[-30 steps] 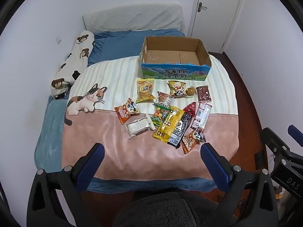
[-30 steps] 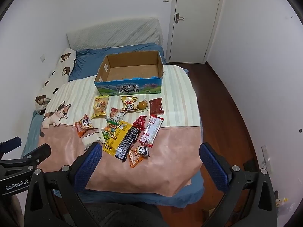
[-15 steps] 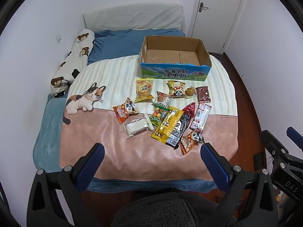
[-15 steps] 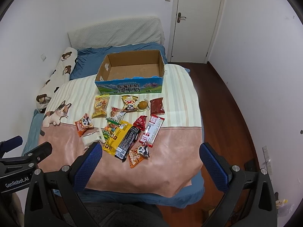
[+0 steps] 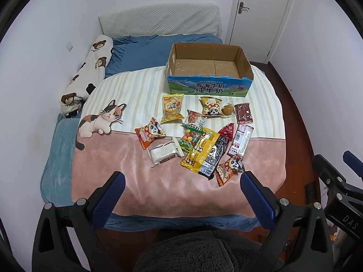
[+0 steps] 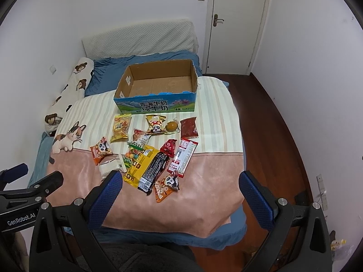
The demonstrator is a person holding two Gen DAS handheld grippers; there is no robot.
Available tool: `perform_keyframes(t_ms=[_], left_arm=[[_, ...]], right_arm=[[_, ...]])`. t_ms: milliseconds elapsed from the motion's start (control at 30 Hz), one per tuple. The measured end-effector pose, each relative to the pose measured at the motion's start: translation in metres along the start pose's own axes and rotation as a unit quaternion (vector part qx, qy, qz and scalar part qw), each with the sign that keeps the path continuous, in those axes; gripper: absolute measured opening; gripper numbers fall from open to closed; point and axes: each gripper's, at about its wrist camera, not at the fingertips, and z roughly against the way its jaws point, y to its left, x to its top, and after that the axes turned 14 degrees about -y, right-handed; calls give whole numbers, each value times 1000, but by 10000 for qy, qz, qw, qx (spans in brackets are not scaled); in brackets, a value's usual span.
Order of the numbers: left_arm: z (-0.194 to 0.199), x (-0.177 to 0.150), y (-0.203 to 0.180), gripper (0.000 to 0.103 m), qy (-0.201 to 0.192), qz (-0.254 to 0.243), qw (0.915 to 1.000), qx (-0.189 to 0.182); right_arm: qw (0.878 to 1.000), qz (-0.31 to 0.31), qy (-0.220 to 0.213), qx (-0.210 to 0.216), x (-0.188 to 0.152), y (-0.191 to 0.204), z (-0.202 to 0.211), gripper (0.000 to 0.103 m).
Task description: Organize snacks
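Snacks [image 5: 199, 136] unchanged, scattered mid-frame on the bed [image 5: 158, 181] below the empty box [image 5: 208, 88]. Left gripper [image 5: 180, 188] and right gripper [image 6: 180, 188] barely shifted, fingers apart, empty. Nothing sorted yet.

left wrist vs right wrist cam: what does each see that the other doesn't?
Left wrist only: the right gripper at its right edge, and the left gripper open, empty, in front.
Right wrist only: the right gripper's own open, empty fingers, a bare floor strip right of the bed, and wall sockets.
Both: empty milk box, the loose snack packets spread before it, cat-print blanket, bear pillow, door.
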Motion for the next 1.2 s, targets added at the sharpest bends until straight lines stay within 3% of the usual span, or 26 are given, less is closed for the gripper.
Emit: perform_keyframes(t_ms=[1200], left_arm=[[-11,3,-6,103,30,15,10000,-33]], right_arm=[[10000,-21,3,89,8,0,-8,103]])
